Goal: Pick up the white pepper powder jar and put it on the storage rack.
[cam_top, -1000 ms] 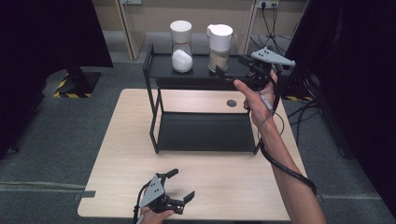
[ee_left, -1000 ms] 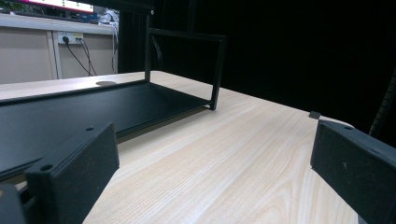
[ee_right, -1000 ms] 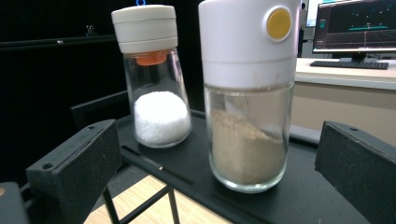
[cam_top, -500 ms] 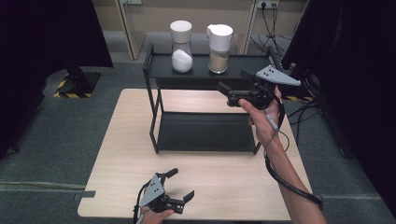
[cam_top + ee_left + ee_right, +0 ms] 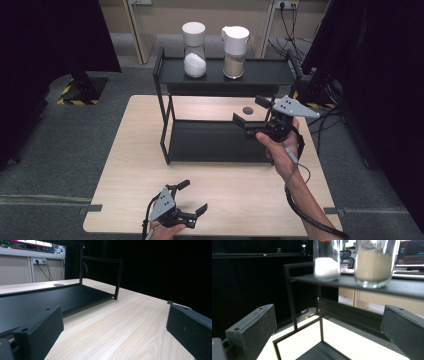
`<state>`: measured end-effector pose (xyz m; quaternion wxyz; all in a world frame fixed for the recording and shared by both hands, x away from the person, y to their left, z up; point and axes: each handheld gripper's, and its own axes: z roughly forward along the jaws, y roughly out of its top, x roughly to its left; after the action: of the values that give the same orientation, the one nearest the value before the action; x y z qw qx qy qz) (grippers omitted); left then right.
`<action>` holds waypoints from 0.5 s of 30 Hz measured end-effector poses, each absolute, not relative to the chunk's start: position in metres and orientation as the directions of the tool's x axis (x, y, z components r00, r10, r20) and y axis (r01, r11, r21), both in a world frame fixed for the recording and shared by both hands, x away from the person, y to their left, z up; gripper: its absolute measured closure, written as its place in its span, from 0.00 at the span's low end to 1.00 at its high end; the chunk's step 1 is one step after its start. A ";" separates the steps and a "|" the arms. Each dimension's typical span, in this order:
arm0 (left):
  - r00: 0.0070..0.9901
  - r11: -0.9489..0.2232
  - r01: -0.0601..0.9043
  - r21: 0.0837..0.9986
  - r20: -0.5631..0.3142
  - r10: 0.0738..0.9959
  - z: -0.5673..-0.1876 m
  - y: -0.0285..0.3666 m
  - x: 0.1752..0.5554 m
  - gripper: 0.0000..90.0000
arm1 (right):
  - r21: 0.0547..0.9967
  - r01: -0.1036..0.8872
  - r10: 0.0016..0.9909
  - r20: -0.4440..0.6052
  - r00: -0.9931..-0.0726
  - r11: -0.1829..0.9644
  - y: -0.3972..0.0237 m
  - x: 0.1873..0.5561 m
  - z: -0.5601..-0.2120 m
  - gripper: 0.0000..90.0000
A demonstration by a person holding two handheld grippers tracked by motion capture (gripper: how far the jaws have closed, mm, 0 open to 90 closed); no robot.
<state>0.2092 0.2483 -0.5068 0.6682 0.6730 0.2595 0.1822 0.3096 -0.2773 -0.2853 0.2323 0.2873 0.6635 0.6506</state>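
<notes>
A black two-level rack (image 5: pixel 165 95) stands on the wooden table (image 5: pixel 130 165). Its top shelf carries a glass jar of white powder (image 5: pixel 194 64) and a glass jar of tan powder (image 5: pixel 234 62), both with white lids. My right gripper (image 5: pixel 250 111) hangs open above the right part of the lower shelf (image 5: pixel 210 142), holding nothing. In the right gripper view its jaws face the white jar (image 5: pixel 327 265) and the tan jar (image 5: pixel 374 267) from below shelf height. My left gripper (image 5: pixel 193 196) rests open at the table's near edge, aimed along the lower shelf (image 5: pixel 37 300).
A small dark round disc (image 5: pixel 247 110) lies on the table behind the rack, also visible as a disc (image 5: pixel 59 285) in the left gripper view. Bare wood (image 5: pixel 120 322) stretches in front of the rack. Dark curtains and cables surround the table.
My right gripper has come down from beside the top shelf's right end and shifted left, toward the lower level. The left gripper has stayed put.
</notes>
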 end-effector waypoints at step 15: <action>0.799 0.028 0.106 0.994 -0.102 0.593 -0.507 0.248 0.209 0.00 | 0.996 0.095 0.676 0.070 -0.733 0.000 -0.283 0.286 -0.345 0.00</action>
<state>0.2093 0.2476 -0.5071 0.6680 0.6731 0.2598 0.1822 0.2857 -0.2834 -0.3446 0.2250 0.2875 0.6703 0.6461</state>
